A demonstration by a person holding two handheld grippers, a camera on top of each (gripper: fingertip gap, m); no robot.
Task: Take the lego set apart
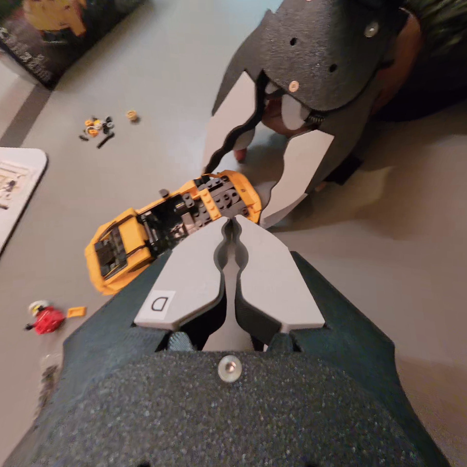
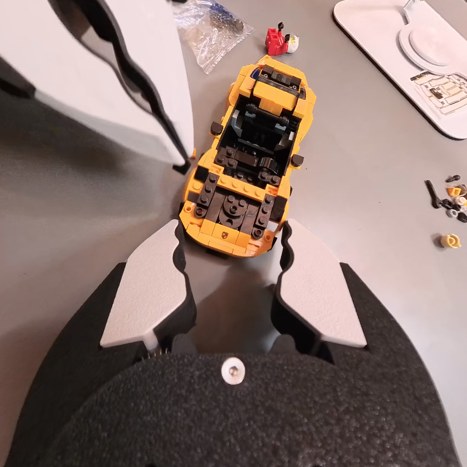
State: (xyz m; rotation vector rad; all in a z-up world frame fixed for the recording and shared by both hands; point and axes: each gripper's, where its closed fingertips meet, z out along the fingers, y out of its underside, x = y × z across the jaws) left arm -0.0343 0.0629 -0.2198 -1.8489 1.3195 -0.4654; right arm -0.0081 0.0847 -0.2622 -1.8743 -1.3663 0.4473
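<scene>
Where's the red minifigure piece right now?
The red minifigure piece lies on the grey table just beyond the yellow brick car's far end, right of the clear plastic bag; left wrist view shows it lower left.

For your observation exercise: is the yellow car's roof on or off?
Off. The car shows its black cockpit and bare studs from above, with no roof piece covering them.

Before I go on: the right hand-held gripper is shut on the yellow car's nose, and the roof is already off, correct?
Not quite. The right hand-held gripper is open, its fingers either side of the yellow car nose, as the right wrist view shows. The roof is indeed off.
</scene>
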